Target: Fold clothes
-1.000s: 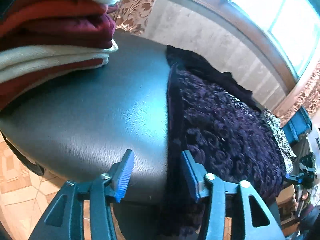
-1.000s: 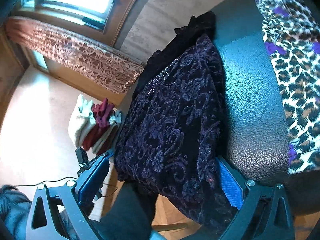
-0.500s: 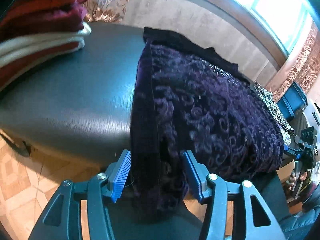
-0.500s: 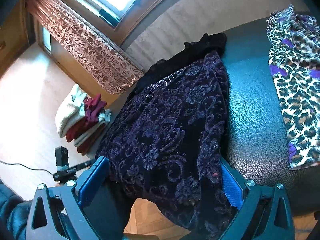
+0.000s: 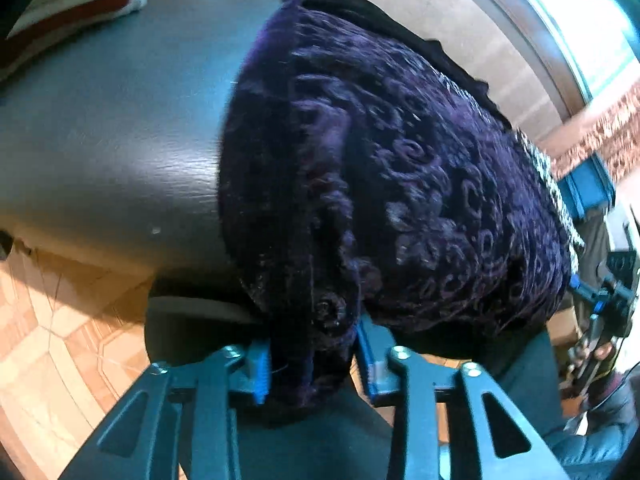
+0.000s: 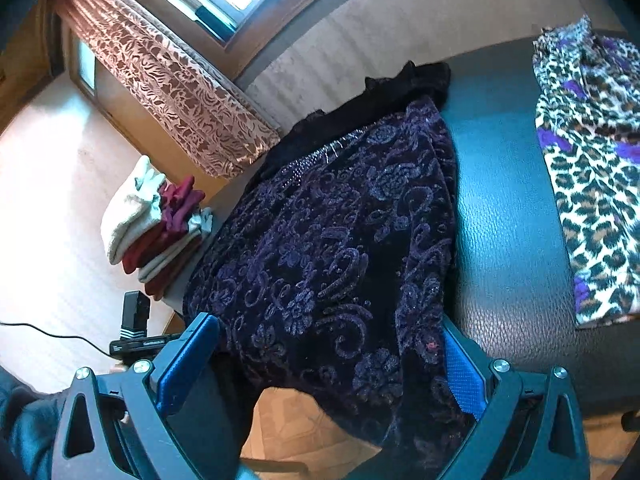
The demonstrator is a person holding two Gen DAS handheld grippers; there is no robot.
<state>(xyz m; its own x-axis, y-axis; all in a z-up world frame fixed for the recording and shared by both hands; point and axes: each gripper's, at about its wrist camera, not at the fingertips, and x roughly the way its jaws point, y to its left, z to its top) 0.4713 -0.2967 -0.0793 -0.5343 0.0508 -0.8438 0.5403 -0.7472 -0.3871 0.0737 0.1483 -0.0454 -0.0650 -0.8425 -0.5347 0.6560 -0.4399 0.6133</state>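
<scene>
A dark purple velvet garment (image 5: 400,160) with a swirl pattern lies spread on a black leather table (image 5: 112,128), its near hem hanging over the front edge. My left gripper (image 5: 313,366) is open, and its blue pads sit close on either side of the bunched left hem corner. In the right wrist view the same garment (image 6: 332,240) fills the middle. My right gripper (image 6: 326,364) is wide open, with the right part of the hem hanging between its fingers.
A stack of folded red and cream clothes (image 6: 156,232) sits at the table's left end (image 5: 72,12). A leopard-print garment (image 6: 592,184) lies on the table to the right. Behind are a wall, a window and a patterned curtain (image 6: 168,92). Tiled floor (image 5: 60,340) lies below.
My left gripper slid right from the bare table onto the garment's left hem corner, and its jaws have narrowed around it. The right gripper has drawn back a little and stays wide open.
</scene>
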